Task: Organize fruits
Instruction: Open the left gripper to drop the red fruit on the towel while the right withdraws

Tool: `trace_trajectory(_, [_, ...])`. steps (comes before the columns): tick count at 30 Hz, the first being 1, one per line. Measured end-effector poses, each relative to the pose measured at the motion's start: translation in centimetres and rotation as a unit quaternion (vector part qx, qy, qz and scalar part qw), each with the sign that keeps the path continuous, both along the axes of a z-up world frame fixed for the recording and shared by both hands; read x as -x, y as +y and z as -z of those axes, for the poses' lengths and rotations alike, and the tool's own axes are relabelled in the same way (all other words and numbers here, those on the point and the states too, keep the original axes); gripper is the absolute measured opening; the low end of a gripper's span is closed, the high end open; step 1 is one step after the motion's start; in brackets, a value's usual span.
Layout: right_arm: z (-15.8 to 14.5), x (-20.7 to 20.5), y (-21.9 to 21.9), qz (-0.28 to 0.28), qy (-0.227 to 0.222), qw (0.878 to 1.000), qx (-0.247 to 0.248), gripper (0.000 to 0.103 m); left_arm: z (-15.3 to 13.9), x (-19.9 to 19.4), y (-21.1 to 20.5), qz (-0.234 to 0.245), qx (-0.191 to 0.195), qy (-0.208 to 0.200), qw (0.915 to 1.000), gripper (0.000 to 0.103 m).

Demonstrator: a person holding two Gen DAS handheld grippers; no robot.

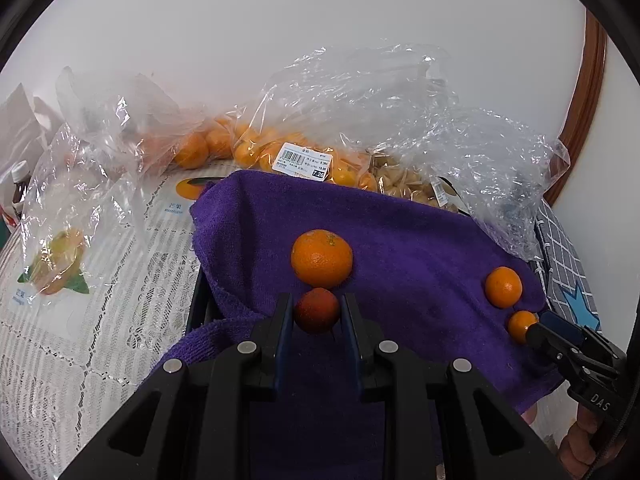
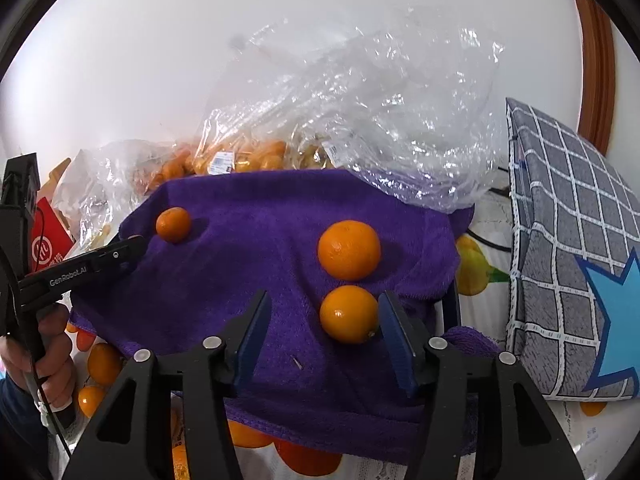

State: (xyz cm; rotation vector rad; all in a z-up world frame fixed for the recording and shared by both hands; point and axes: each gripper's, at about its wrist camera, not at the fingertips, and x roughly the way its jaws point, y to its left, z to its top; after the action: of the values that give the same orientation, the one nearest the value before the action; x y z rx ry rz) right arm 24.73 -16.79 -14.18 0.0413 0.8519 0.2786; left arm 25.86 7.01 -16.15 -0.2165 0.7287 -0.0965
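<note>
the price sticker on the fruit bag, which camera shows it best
The left wrist view. There the price sticker on the bag of small oranges faces the camera, with its barcode and printed digits sharp. In the right wrist view the same sticker is far smaller, tilted, and unreadable.

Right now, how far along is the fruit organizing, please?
Early, it seems. A large orange and a smaller orange already lie loose on the purple towel. The left claw is shut on a small reddish mandarin. The right claw stands open around another small orange, not gripping it. The labelled fruit bag behind looks full.
</note>
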Motion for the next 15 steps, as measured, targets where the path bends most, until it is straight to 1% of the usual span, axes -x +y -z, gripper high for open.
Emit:
trace_trajectory(4, [-0.2,0.1,-0.2,0.005,-0.005,1.0,-0.002,0.059,0.0,-0.1,-0.1,0.001,-0.003,0.002,1.0,0.023])
trace_trajectory(7, [-0.3,0.1,-0.4,0.011,-0.006,1.0,-0.004,0.062,0.1,-0.2,-0.1,0.003,-0.004,0.005,1.0,0.023])
trace_trajectory(8, [-0.3,0.1,-0.5,0.013,-0.006,1.0,-0.004,0.064,0.1,-0.2,-0.2,0.003,-0.004,0.004,1.0,0.023])
trace_trajectory(10, [-0.3,0.0,-0.5,0.017,-0.007,1.0,-0.003,0.064,0.0,-0.2,-0.2,0.006,-0.002,0.002,1.0,0.026])
trace_trajectory(11, [-0.3,0.1,-0.6,0.018,-0.009,1.0,-0.003,0.064,-0.1,0.0,-0.2,0.008,0.001,-0.003,1.0,0.031])
trace_trajectory(12, [-0.4,0.2,-0.5,0.019,-0.011,1.0,-0.002,0.065,-0.3,0.2,-0.2,0.006,0.002,-0.011,0.9999,0.041])
trace_trajectory(14, [-0.6,0.3,-0.5,0.017,-0.015,1.0,-0.003,0.067,-0.9,0.9,-0.1,0.0,0.002,-0.035,0.9994,0.049])
trace_trajectory(15, [-0.6,0.3,-0.4,0.014,-0.015,1.0,-0.003,0.067,-1.2,1.1,0.0,-0.002,0.002,-0.045,0.999,0.049])
